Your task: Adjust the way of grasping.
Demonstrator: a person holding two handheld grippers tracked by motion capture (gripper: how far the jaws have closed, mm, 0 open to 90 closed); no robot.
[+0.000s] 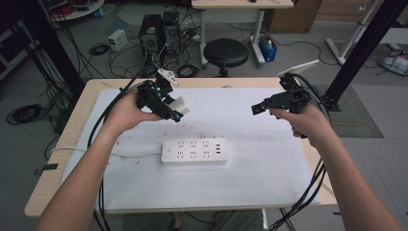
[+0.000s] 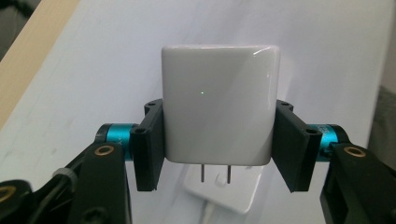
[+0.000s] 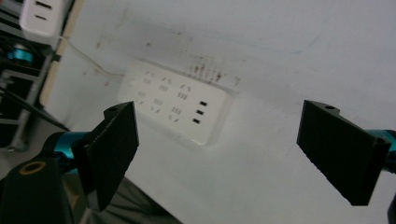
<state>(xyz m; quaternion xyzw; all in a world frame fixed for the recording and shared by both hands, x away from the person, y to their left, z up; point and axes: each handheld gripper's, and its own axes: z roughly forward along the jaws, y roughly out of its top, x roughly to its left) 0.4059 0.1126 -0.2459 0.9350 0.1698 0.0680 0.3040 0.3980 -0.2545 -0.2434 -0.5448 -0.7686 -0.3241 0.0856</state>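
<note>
My left gripper (image 1: 177, 109) is shut on a white plug adapter (image 1: 180, 105), held in the air over the table's left half. In the left gripper view the adapter (image 2: 217, 103) sits squeezed between both black jaws, its two metal prongs (image 2: 215, 173) pointing down above a white power strip (image 2: 223, 193). The power strip (image 1: 194, 151) lies flat in the middle of the white mat, below and to the right of the adapter. My right gripper (image 1: 258, 108) hovers open over the right half. Its view shows the strip (image 3: 175, 101) between its wide-apart jaws, and the adapter (image 3: 43, 17) at top left.
A white mat (image 1: 260, 159) covers most of the wooden table (image 1: 57, 159). The strip's white cord (image 1: 91, 150) runs left off the table. Black cables trail from both grippers. Behind the table stand a black stool (image 1: 226, 52) and computer towers (image 1: 159, 32).
</note>
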